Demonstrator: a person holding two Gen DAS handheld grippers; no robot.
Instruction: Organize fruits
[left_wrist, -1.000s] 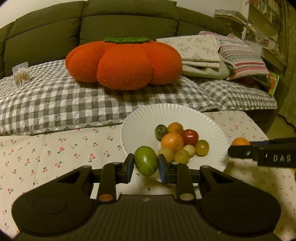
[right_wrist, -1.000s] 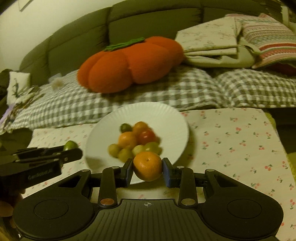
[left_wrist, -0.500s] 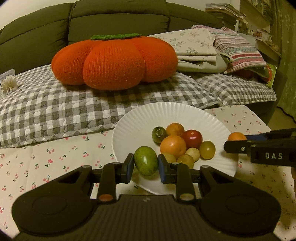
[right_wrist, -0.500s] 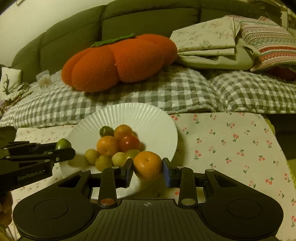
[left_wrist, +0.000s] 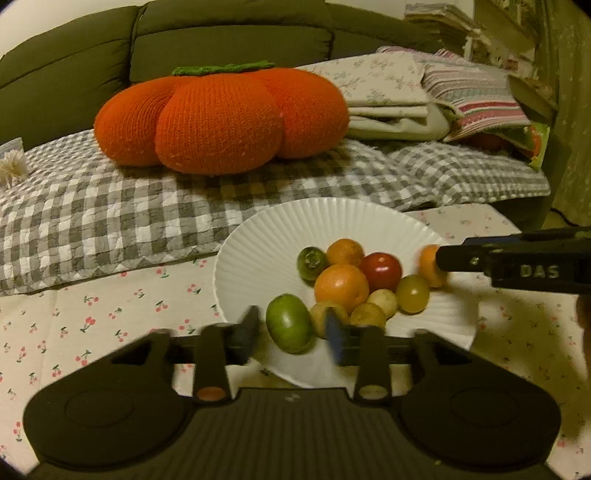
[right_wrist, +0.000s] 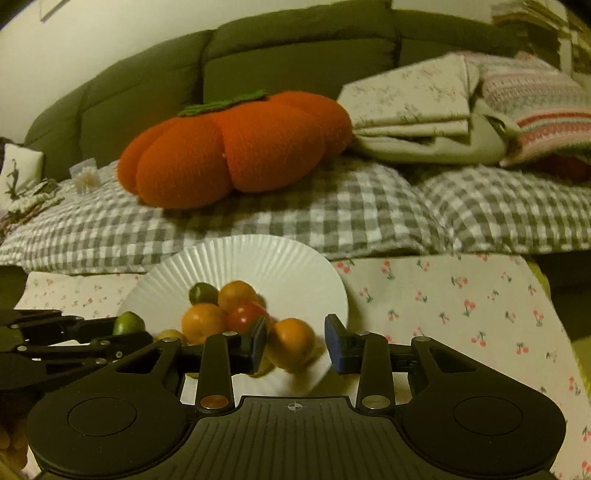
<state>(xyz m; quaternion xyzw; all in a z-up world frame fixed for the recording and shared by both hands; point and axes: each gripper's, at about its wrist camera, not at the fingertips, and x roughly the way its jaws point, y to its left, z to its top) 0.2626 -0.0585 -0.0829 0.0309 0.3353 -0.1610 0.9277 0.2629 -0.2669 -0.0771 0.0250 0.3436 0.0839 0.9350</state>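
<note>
A white ribbed plate (left_wrist: 280, 229) on the cherry-print cloth holds several small fruits: oranges, a red tomato, green and yellow ones. My left gripper (left_wrist: 290, 330) is open over the plate's near rim, a green fruit (left_wrist: 289, 328) lying between its fingers with gaps on both sides. My right gripper (right_wrist: 295, 345) is open over the plate (right_wrist: 258, 258), an orange mandarin (right_wrist: 291, 343) resting between its fingers, free of the pads. The right gripper (left_wrist: 443, 264) also shows in the left view at the plate's right side, the left gripper (right_wrist: 122, 332) in the right view.
The cherry-print cloth (left_wrist: 92, 317) covers the table. Behind it a green sofa carries a grey checked quilt (left_wrist: 110, 206), a big orange pumpkin cushion (left_wrist: 221, 118) and folded blankets (left_wrist: 406, 96). Shelves stand at the far right.
Both grippers have opened and let go of their fruit over the plate. The green fruit and the mandarin now lie on the plate between spread fingers.
</note>
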